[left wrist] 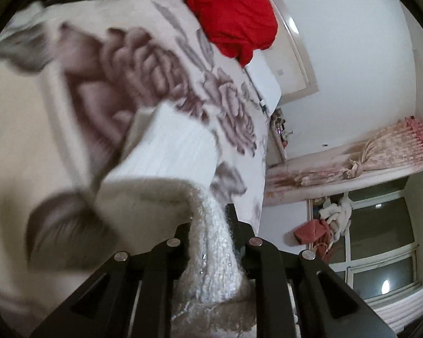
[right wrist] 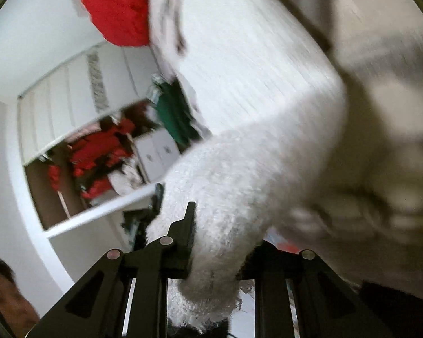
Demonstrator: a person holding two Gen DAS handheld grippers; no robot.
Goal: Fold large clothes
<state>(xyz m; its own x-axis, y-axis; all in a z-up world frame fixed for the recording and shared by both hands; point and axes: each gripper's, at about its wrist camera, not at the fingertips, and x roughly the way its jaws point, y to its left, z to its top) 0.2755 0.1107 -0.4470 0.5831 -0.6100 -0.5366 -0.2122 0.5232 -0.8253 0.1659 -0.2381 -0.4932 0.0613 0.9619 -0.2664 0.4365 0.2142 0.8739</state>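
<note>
Both claws clamped down on the same white fuzzy knit sweater (left wrist: 211, 253), fabric bunched tight between the black fingers in each wrist view. Left claw (left wrist: 211, 225) pinching a sparkly, loosely knit edge, with the rest of the sweater trailing up and away as a ribbed white panel over a bed cover printed with big brownish roses (left wrist: 143, 64). Right claw (right wrist: 211, 225) squeezing a thick fluffy wad, ribbed knit stretching up and right until it fills most of that view. Sweater hanging off the bed at the gripped ends, stretched between the claws and the bed. Pretty blurry all round, so fine detail hard to make out. Red bedding or garment (left wrist: 228, 11) piled at the far side of the bed, something green (right wrist: 174, 112) beside it. Pink curtains (left wrist: 380, 152) and a dark window (left wrist: 380, 239) past the left claw, an open wardrobe (right wrist: 79, 146) stuffed with red clothes past the right. Bit of a person at the lower left corner of the right view.
</note>
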